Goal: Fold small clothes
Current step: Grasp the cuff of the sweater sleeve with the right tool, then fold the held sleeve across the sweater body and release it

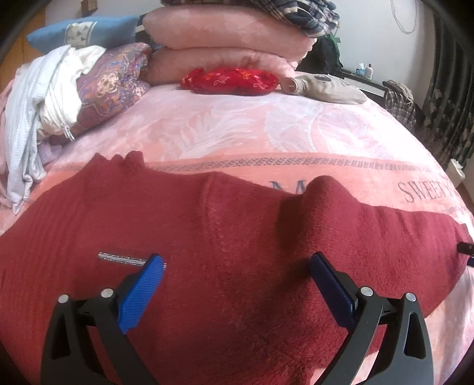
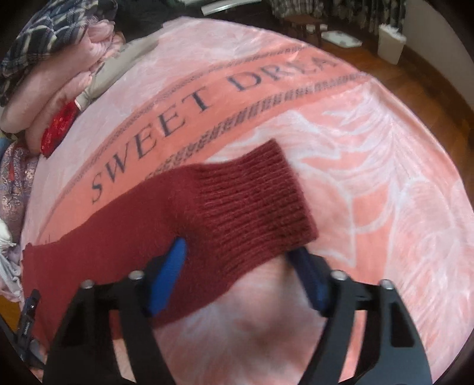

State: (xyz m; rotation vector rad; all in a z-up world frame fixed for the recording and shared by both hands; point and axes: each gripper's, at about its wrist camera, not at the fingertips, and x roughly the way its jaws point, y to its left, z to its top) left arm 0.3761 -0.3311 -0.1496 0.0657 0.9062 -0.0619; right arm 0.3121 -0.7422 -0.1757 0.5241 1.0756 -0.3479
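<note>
A dark red knitted sweater [image 1: 225, 237] lies spread across the pink blanket [image 1: 225, 127]. My left gripper [image 1: 235, 257] hangs open just above the sweater's body, nothing between its blue pads, and a short silvery strip [image 1: 118, 256] lies by its left finger. In the right wrist view the sweater's sleeve [image 2: 166, 225] runs from the lower left to its ribbed cuff [image 2: 260, 204]. My right gripper [image 2: 237, 248] straddles the sleeve just behind the cuff. One blue pad sits at each edge and the cloth between them lies flat, not bunched. The cuff's edge covers both fingertips.
Folded pink quilts [image 1: 225, 38], a red embroidered cushion [image 1: 229, 80], a beige garment [image 1: 328, 86] and a heap of white and patterned bedding [image 1: 74, 91] line the bed's far side. Wooden floor, a white bin [image 2: 391, 43] and a stool [image 2: 305, 25] lie beyond the bed's edge.
</note>
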